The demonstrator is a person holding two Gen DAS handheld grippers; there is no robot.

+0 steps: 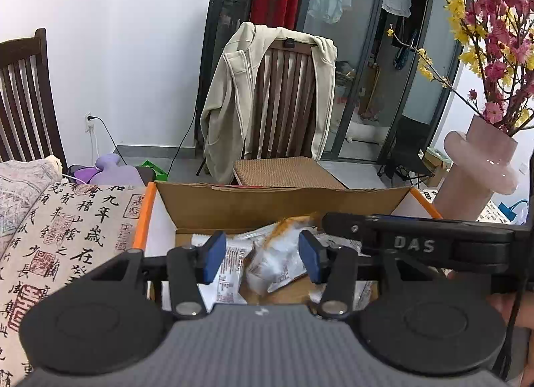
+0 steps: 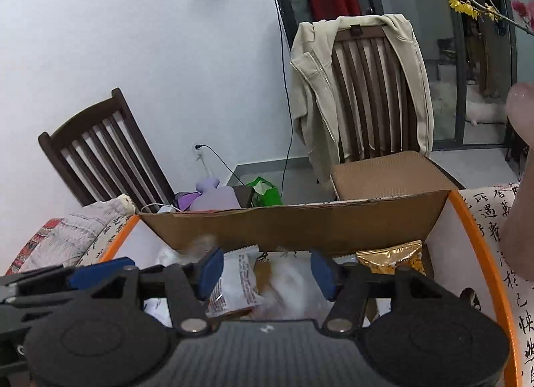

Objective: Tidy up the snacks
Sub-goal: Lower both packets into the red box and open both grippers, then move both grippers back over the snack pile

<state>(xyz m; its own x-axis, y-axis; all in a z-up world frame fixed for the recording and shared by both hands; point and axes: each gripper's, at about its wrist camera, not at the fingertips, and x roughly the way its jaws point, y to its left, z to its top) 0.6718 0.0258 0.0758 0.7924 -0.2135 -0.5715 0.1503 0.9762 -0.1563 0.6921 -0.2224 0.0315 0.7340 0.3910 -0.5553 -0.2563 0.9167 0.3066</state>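
Observation:
An open cardboard box [image 1: 280,202] with orange-edged white flaps holds several snack packets. In the left wrist view, my left gripper [image 1: 263,258] is open over the box, with a clear-and-orange packet [image 1: 278,258] between its blue pads but untouched, and a white packet [image 1: 230,268] beside it. The right gripper's body [image 1: 420,243] crosses at the right. In the right wrist view, my right gripper [image 2: 267,273] is open above a white printed packet [image 2: 238,282] and a clear orange packet [image 2: 290,287] in the box [image 2: 293,225]. A gold packet [image 2: 390,260] lies to the right.
The box sits on a calligraphy-print tablecloth [image 1: 63,230]. A pink vase [image 1: 477,166] with flowers stands right of the box. A chair with a beige jacket [image 1: 267,100] stands behind the table, another dark chair [image 2: 100,150] at the left.

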